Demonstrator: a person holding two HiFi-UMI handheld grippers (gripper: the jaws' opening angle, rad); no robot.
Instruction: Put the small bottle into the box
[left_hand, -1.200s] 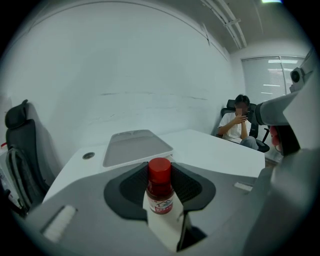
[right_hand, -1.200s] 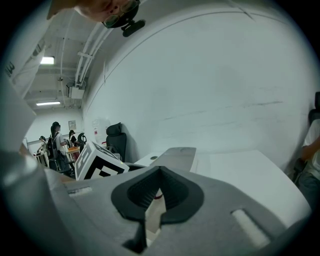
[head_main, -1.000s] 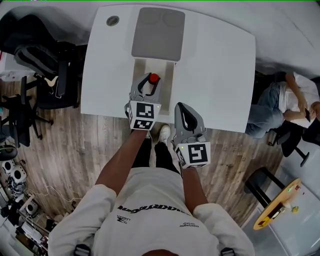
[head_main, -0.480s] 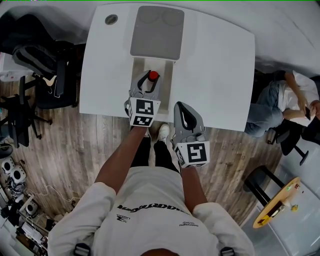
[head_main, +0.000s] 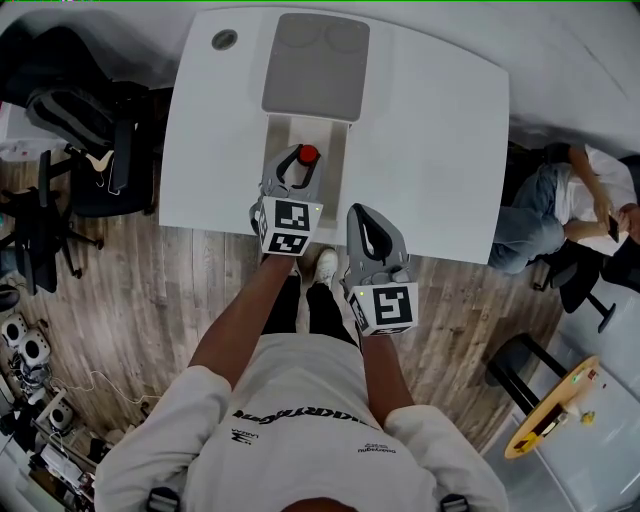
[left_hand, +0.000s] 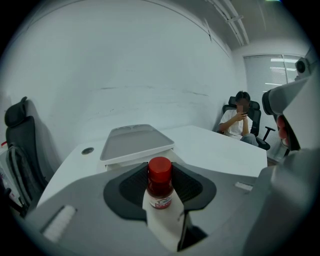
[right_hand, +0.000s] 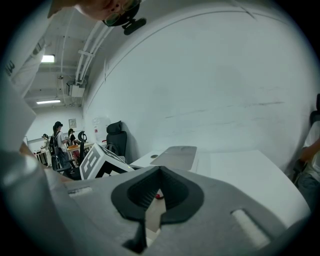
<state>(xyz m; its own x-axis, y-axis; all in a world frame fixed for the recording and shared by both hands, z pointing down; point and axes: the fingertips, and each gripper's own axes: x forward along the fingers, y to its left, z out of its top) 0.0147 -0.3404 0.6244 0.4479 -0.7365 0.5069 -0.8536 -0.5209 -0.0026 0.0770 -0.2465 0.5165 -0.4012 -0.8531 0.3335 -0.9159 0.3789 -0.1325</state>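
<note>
**Small bottle between the left tongs, over the box**

**Bottle.** The small bottle (left_hand: 160, 187) has a glossy red screw cap, dark red contents and a white label with a red band. It stands upright between the jaws of the left tongs (head_main: 298, 165), inside the outline of the open, pale box (head_main: 338, 150). Whether its base rests on the box floor cannot be told.

**Tongs.**
- Left: jaws opening, set wide. The bottle sits in the hollow between the ribbed pads, with a sliver of gap on its right side.
- Right tongs (right_hand: 160, 172): jaws narrow, tips meeting, nothing between them. They hang at the near edge of the bench, beside the left tongs.

**Surface.** The bench (head_main: 430, 130) is white with rounded corners. A grey lid panel (head_main: 315, 65) lies just beyond the box.

**Room.** The floor (head_main: 150, 300) is wood plank. Black office chairs (head_main: 60, 120) stand to the left. A seated person (head_main: 580, 200) is to the right, against a white wall.
</note>
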